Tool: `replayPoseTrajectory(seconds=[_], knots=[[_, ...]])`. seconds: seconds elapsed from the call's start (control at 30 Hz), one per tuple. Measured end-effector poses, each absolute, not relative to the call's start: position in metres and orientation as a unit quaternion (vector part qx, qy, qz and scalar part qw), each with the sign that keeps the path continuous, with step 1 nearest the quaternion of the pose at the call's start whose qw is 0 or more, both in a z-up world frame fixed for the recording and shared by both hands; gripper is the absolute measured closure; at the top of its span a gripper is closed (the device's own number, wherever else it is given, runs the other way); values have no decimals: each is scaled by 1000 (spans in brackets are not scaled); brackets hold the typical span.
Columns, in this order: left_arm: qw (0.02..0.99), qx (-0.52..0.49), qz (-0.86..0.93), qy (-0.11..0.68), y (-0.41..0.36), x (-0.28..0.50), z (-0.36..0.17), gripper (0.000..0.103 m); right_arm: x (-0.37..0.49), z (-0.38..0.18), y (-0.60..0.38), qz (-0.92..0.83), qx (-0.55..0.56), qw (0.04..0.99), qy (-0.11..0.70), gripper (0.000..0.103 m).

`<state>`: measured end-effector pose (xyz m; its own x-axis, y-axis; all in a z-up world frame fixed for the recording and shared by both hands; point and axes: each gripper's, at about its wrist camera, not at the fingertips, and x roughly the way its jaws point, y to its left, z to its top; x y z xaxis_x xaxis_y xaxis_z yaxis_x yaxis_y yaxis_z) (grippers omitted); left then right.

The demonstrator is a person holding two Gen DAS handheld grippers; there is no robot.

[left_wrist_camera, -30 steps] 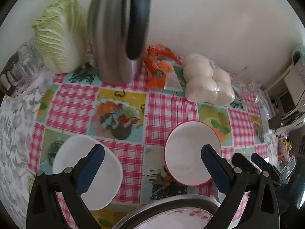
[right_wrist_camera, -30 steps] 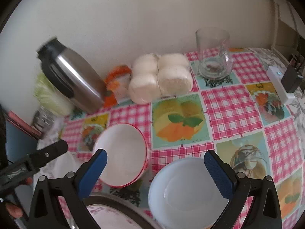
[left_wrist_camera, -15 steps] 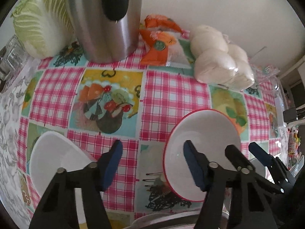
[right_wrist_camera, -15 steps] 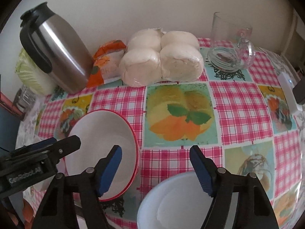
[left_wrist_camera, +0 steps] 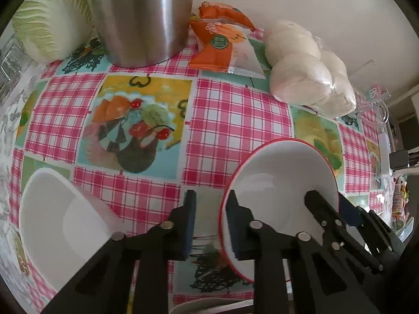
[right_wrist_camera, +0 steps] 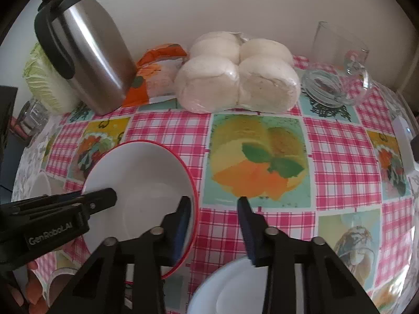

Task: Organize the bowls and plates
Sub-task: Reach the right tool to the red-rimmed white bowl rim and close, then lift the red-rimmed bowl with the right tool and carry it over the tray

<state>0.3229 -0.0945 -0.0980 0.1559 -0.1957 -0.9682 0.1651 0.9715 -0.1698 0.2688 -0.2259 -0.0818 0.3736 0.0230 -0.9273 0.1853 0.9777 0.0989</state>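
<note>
A white bowl with a red rim (left_wrist_camera: 282, 172) stands on the checked tablecloth (left_wrist_camera: 235, 110). My left gripper (left_wrist_camera: 210, 196) straddles its left rim, one finger inside and one outside, jaws closing, with a gap still showing at the outer pad. My right gripper (right_wrist_camera: 213, 201) straddles the opposite rim of the same bowl (right_wrist_camera: 141, 172) in the same way, its jaws also closing and its outer pad clear of the rim. A plain white bowl (left_wrist_camera: 60, 222) sits to the left. A white plate (right_wrist_camera: 235, 287) lies under the right gripper.
At the back stand a steel jug (right_wrist_camera: 86, 60), a cabbage (left_wrist_camera: 44, 26), an orange packet (left_wrist_camera: 222, 44), a bag of white buns (right_wrist_camera: 235, 78) and a glass mug (right_wrist_camera: 337, 73). Another plate's rim (left_wrist_camera: 209, 304) shows at the near edge. A person's fingers (right_wrist_camera: 34, 293) appear at lower left.
Both grippers have come down onto the red-rimmed bowl. Their jaws have narrowed from wide open to straddling its opposite rims.
</note>
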Motion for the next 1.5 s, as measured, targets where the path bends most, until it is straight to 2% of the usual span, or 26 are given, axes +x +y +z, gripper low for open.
replayPoseTrajectory(seconds=[0.13,0.27,0.5,1.3,1.5], knots=[[762,13,-118,636,-105,320,-100,89,271,-85,-223,-44,77,826,557,72],[762,19,-115,637,-112,318,-106,89,271,-85,-224,-30,82,828,554,76],[763,28,-110,636,-119,316,-109,91,270,-85,-219,-4,86,829,553,89],[762,24,-140,631,-118,306,-111,95,265,-79,-228,-7,96,825,556,93],[776,19,-146,613,-116,300,-83,96,262,-62,-231,-15,104,829,550,94]])
